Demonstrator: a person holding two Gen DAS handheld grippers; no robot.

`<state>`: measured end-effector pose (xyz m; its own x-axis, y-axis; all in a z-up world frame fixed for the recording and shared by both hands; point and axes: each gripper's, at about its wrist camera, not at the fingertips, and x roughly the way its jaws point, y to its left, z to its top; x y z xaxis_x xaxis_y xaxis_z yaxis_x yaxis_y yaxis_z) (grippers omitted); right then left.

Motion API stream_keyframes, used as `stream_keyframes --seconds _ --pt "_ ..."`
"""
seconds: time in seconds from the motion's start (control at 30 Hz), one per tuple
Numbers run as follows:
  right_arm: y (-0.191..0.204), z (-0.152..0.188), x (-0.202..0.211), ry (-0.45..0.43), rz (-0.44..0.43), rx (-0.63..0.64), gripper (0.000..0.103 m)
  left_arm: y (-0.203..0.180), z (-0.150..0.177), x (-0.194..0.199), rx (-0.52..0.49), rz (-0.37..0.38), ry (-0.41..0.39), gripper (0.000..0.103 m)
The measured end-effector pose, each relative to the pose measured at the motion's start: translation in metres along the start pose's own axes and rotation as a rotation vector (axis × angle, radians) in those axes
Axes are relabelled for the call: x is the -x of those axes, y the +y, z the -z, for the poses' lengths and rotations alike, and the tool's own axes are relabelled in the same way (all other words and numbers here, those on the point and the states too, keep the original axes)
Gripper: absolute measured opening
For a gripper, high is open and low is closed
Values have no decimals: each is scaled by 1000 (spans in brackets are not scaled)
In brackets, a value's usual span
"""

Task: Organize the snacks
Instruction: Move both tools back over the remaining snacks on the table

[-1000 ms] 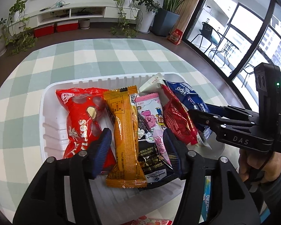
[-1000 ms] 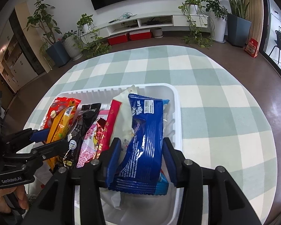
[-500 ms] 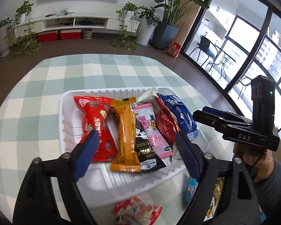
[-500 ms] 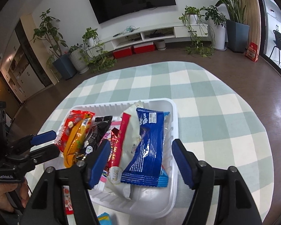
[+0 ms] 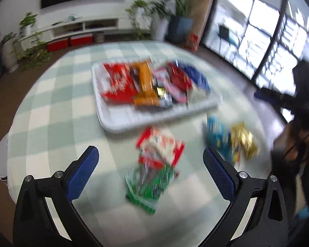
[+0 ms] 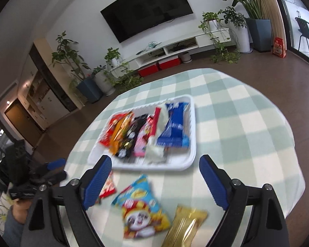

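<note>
spreading under everything is the checked table (image 6: 237, 123), with the white tray (image 6: 190, 160) of snack packets lying beyond both sets of fingers. ahead of the left gripper (image 5: 150, 169), between its widening blue fingers (image 5: 82, 175), lie a red-white packet (image 5: 160, 146) and a green packet (image 5: 148, 185), untouched. the right gripper (image 6: 154, 181) is opening too, holding nothing; a blue cartoon packet (image 6: 142, 207) and a gold packet (image 6: 185, 226) lie between its fingers.

Wall television (image 6: 147, 10), potted plants (image 6: 255, 20)

Green packet (image 5: 149, 186) (lettering unreadable) is motion-blurred.
</note>
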<state>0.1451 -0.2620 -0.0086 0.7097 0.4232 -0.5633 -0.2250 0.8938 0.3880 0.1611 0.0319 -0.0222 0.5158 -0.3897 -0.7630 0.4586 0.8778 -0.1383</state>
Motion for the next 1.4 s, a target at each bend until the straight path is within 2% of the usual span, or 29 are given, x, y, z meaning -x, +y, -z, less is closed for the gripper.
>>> stream_keyframes --seconds 0.07,0.23,0.33,0.43,0.53,0.6,0.83,0.87,0.93,0.97,1.0,1.13,1.23,1.27,1.4 --pt "3 18 9 4 -12 -17 89 -8 14 -7 -76 -18 48 103" --pt "16 54 21 4 6 22 89 -26 34 -7 -244 -94 62 103" --pt "23 66 20 21 5 36 89 -34 34 -14 -318 -154 62 103" --pt "26 76 18 31 5 44 89 -42 31 -22 -387 -180 72 103" --pt "29 81 18 40 1 51 89 -46 33 -38 -455 -206 122 103" --pt "33 85 19 43 0 58 89 -43 33 -44 -457 -199 140 102" --pt "32 88 18 55 -7 55 89 -21 21 -55 -334 -153 181 97" --pt "32 89 17 58 -10 52 89 -20 19 -55 -324 -144 185 93" --pt "31 89 16 64 -12 50 89 -17 16 -56 -304 -124 189 77" --pt "30 89 15 69 -13 48 88 -16 15 -56 -288 -106 192 59" --pt "30 90 14 76 -14 46 86 -16 12 -56 -269 -93 195 48" --pt "29 90 8 99 -14 42 83 -17 10 -57 -259 -92 203 44" --pt "31 89 8 101 -12 56 81 -17 10 -55 -237 -87 204 36" --pt "31 88 8 102 -11 61 80 -16 10 -54 -229 -93 201 28" --pt "35 84 5 115 -10 88 79 -7 14 -47 -167 -84 171 24"
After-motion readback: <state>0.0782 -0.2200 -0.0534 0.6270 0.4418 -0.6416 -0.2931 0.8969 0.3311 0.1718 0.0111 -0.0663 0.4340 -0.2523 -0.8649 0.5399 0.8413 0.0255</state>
